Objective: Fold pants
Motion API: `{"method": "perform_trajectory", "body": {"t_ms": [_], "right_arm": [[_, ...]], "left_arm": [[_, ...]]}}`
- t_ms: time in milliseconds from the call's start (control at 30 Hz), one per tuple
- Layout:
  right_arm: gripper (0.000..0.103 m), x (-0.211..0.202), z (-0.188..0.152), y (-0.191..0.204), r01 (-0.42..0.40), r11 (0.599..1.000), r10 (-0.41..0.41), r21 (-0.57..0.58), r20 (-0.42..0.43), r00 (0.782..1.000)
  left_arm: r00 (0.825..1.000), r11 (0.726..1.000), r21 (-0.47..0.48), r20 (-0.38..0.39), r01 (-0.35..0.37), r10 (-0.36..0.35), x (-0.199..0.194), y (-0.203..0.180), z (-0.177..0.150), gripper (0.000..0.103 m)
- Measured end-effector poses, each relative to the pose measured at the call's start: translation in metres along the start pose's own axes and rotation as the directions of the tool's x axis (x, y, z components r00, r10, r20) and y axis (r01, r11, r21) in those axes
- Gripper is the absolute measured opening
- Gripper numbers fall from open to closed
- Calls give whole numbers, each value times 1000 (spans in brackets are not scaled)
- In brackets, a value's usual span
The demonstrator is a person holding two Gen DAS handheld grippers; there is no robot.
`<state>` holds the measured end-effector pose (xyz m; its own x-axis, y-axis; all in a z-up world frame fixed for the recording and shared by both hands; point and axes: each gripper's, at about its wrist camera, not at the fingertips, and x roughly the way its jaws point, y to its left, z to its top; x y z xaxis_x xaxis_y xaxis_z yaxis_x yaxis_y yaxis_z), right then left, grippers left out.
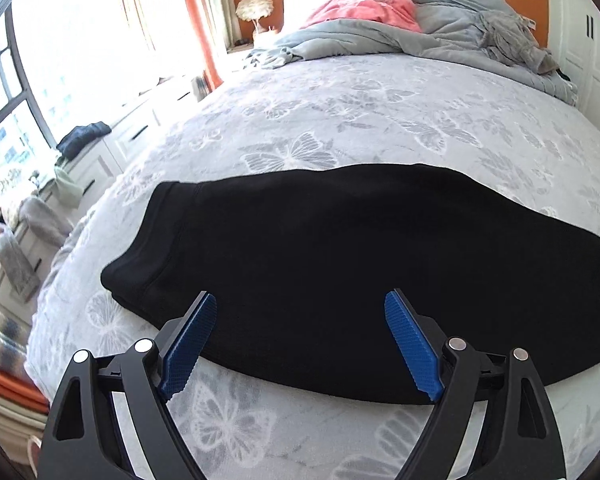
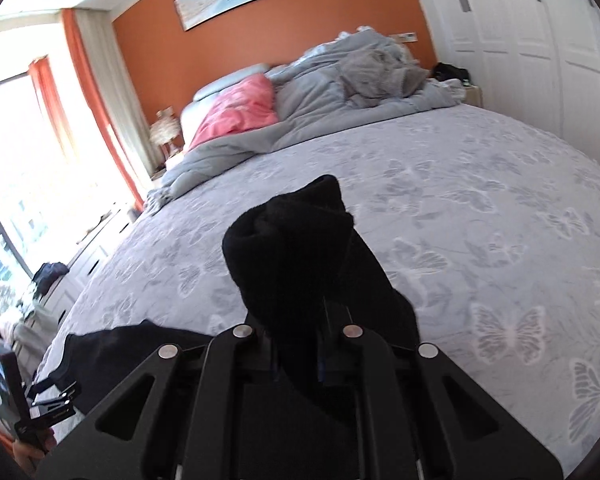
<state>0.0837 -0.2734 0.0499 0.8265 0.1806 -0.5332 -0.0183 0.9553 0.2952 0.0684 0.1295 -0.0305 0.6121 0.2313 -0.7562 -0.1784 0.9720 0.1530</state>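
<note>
Black pants (image 1: 320, 252) lie flat on the grey butterfly bedspread (image 1: 340, 112), waistband to the left. My left gripper (image 1: 300, 312) is open just above the near edge of the pants, its blue pads (image 1: 192, 344) apart and holding nothing. In the right wrist view my right gripper (image 2: 300, 320) is shut on the leg end of the pants (image 2: 296, 248), which bunches up above the fingers and is lifted off the bed. The rest of the pants (image 2: 112, 344) trails to the lower left, where the left gripper (image 2: 48, 404) shows.
A crumpled grey duvet (image 1: 440, 36) and a pink pillow (image 1: 364, 6) lie at the head of the bed. A window and white drawers (image 1: 112, 148) with clothes run along the left. White wardrobe doors (image 2: 520, 40) stand on the right.
</note>
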Motion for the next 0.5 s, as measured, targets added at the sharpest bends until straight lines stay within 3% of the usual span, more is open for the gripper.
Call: {"method": "perform_trajectory", "body": {"t_ms": [200, 367, 500], "right_arm": [[11, 58, -52, 100, -98, 974, 63, -203, -173, 983], [11, 98, -103, 142, -93, 929, -9, -358, -272, 962], [12, 116, -123, 153, -80, 902, -64, -425, -313, 947]], "left_arm": [[1000, 1000, 29, 19, -4, 4, -5, -3, 2, 86], [1000, 1000, 13, 7, -7, 7, -7, 16, -4, 86], [1000, 1000, -17, -9, -10, 10, -4, 35, -6, 86]]}}
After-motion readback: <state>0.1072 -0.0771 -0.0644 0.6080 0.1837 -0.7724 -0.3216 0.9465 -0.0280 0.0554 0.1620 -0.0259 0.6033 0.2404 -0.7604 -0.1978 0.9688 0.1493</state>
